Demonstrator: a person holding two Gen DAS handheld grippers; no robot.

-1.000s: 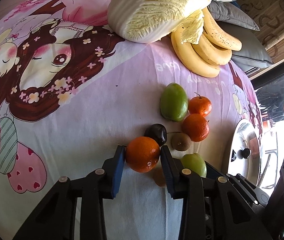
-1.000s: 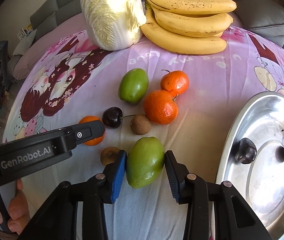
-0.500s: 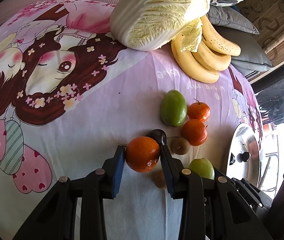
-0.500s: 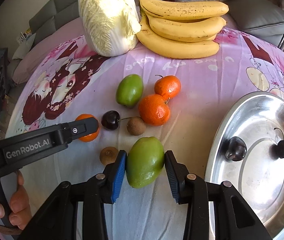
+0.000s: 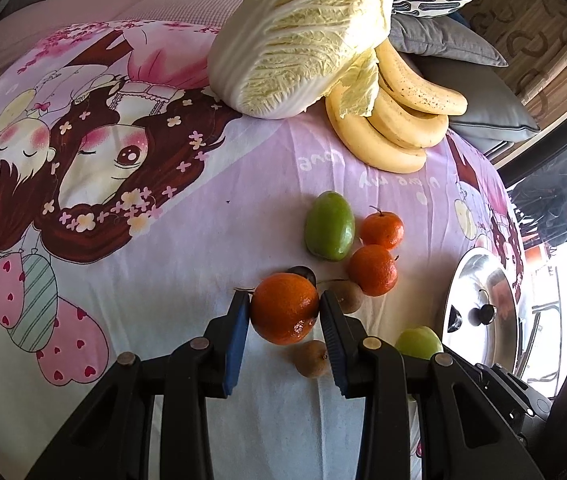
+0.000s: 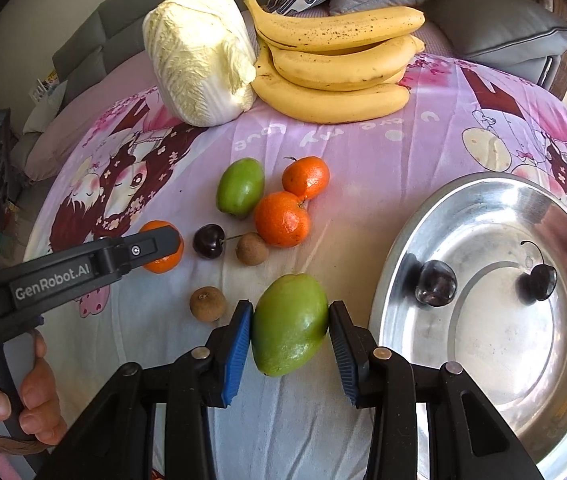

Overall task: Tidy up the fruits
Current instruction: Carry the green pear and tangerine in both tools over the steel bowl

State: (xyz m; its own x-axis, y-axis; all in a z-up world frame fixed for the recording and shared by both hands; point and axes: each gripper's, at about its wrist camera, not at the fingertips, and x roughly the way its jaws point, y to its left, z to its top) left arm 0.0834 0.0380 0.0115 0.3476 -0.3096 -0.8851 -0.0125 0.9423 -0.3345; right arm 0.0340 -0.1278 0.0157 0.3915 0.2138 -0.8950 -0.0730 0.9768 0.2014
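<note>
My left gripper [image 5: 284, 314] is shut on an orange tangerine [image 5: 284, 307] and holds it above the pink cloth; it also shows in the right wrist view [image 6: 162, 247]. My right gripper [image 6: 290, 324] is shut on a green fruit [image 6: 288, 323], lifted just left of the steel bowl [image 6: 491, 196]. The bowl holds two dark cherries [image 6: 435, 282] [image 6: 538, 282]. On the cloth lie a second green fruit [image 6: 240, 187], two tangerines [image 6: 282, 219] [image 6: 306, 176], a cherry [image 6: 208, 241] and two brown longans [image 6: 251, 249] [image 6: 207, 303].
A napa cabbage [image 6: 199, 56] and a bunch of bananas [image 6: 335, 64] lie at the far side of the cloth. Grey cushions [image 6: 495, 28] sit behind them. A hand [image 6: 23, 392] holds the left gripper's handle at lower left.
Both grippers have risen and drawn back with their fruits still held; the fruits on the cloth look farther away. The loose fruits have not moved.
</note>
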